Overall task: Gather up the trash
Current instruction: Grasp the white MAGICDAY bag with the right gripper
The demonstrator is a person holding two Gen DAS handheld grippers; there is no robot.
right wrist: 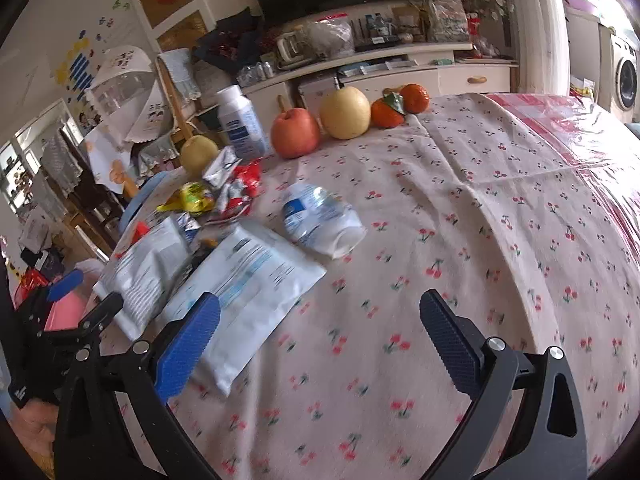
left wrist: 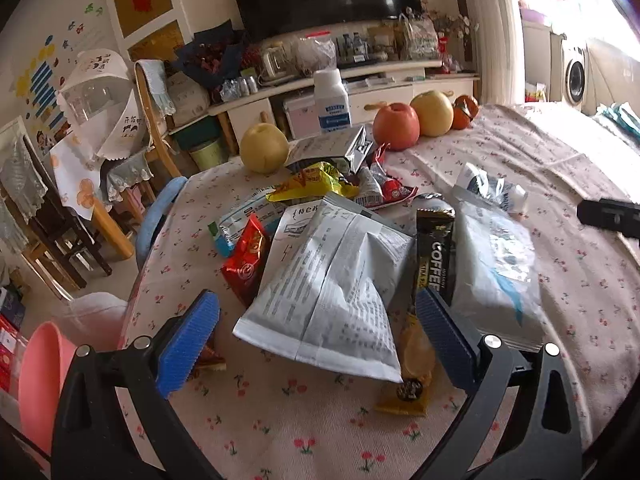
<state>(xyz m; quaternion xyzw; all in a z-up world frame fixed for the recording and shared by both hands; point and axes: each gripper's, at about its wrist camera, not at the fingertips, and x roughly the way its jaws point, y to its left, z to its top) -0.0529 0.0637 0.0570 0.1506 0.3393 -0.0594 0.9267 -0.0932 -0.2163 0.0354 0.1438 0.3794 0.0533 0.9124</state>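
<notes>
Left gripper [left wrist: 316, 330] is hanging wide, empty, jaws straddling the grey printed pouch [left wrist: 332, 280]. The coffee sachet [left wrist: 434, 254] is lying just inside the right finger, the red wrapper [left wrist: 246, 258] beyond the left one. Risk: closing may be snagging the sachet too, or the slick, creased foil may be slipping out.

Right gripper [right wrist: 320, 334] is also gaping wide, holding nothing, over bare cherry-print cloth [right wrist: 460, 220]. The white plastic mailer [right wrist: 248, 292] is lying under its left finger, the crushed water bottle [right wrist: 320, 220] ahead. Springy bottle may be rolling away.
</notes>
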